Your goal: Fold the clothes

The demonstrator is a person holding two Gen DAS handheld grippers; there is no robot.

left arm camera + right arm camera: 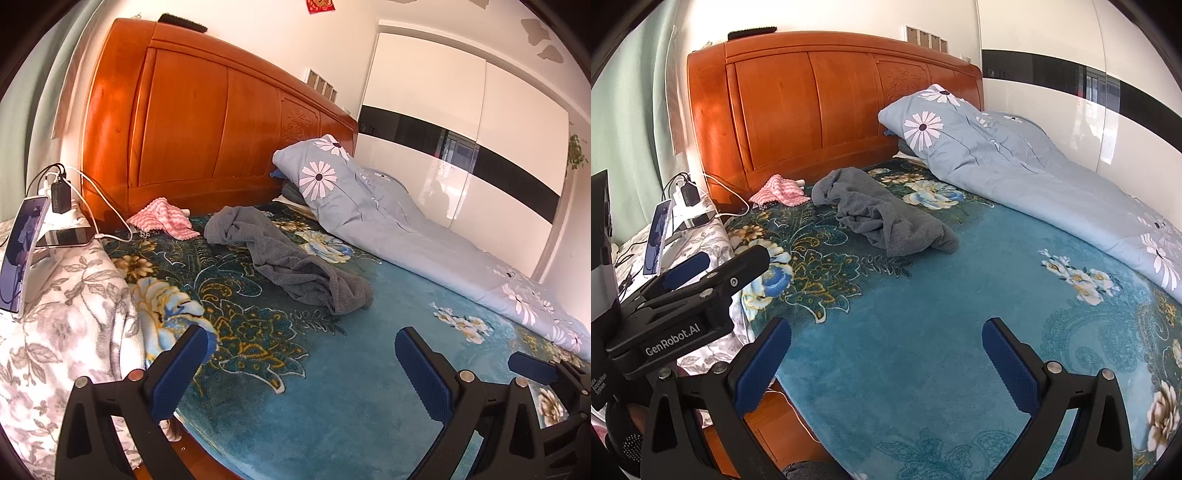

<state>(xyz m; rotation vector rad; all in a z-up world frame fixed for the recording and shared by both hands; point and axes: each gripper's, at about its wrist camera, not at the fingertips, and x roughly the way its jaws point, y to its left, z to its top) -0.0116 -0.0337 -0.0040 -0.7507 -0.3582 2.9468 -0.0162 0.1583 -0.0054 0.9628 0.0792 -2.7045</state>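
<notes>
A crumpled grey garment [291, 254] lies on the blue floral bedspread [314, 369], near the headboard; it also shows in the right wrist view [882, 218]. A pink and white striped cloth [164, 219] lies bunched by the headboard, also in the right wrist view [781, 192]. My left gripper [303, 350] is open and empty, held above the bed's near edge, well short of the garment. My right gripper [886, 343] is open and empty, to the right of the left one. The left gripper's body [701, 291] shows at the left of the right wrist view.
An orange wooden headboard [207, 125] stands behind. A light blue flowered quilt and pillow [369, 206] lie along the bed's right side by a white wardrobe [461, 129]. At left, phones [22, 254], a charger [61, 195] and cables rest on a grey floral cover [66, 325].
</notes>
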